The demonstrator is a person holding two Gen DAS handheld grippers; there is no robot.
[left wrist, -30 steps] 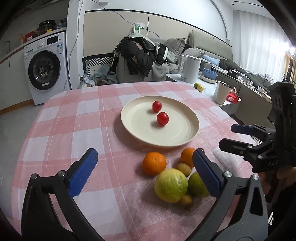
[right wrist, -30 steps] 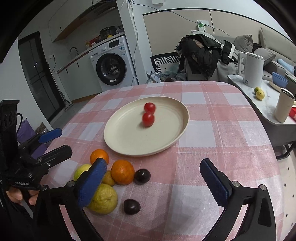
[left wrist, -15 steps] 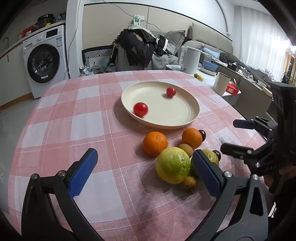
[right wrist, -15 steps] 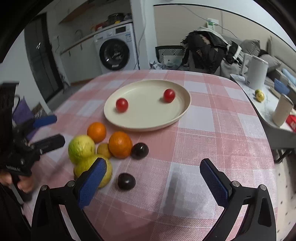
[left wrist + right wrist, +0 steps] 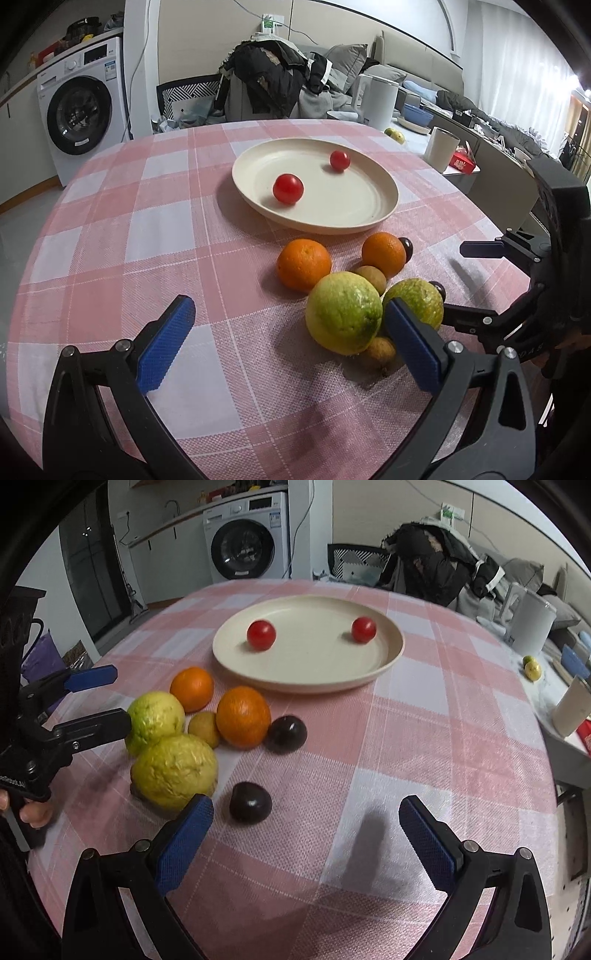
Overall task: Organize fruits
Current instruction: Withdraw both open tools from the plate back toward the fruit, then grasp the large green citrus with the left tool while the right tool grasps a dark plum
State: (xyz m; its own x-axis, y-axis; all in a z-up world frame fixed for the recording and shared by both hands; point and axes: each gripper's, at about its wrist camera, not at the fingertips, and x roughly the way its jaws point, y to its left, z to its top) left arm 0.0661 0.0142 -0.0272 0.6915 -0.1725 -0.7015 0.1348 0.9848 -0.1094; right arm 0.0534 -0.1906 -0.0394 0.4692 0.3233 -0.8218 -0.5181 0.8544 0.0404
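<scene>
A cream plate [image 5: 369, 206] [image 5: 384, 664] holds two red tomatoes [image 5: 288, 188] [image 5: 261, 635], apart from each other. In front of it lies a cluster of fruit: two oranges [image 5: 304, 264] [image 5: 243, 716], two yellow-green guavas [image 5: 343, 312] [image 5: 173, 770], small brown fruits [image 5: 204, 728] and two dark plums [image 5: 250, 802]. My left gripper [image 5: 288, 347] is open and empty, its right finger beside the nearer guava. My right gripper [image 5: 303, 840] is open and empty, just in front of the near plum. Each gripper shows in the other's view [image 5: 476, 284] [image 5: 96, 698].
The round table has a pink checked cloth [image 5: 155, 229]. Beyond it stand a washing machine [image 5: 79, 114], a chair piled with clothes [image 5: 269, 85], and a side counter with a white kettle [image 5: 376, 98], a cup [image 5: 439, 155] and a lemon [image 5: 532, 670].
Both grippers have come closer to the fruit cluster and lower over the table. The two tomatoes have rolled apart on the plate.
</scene>
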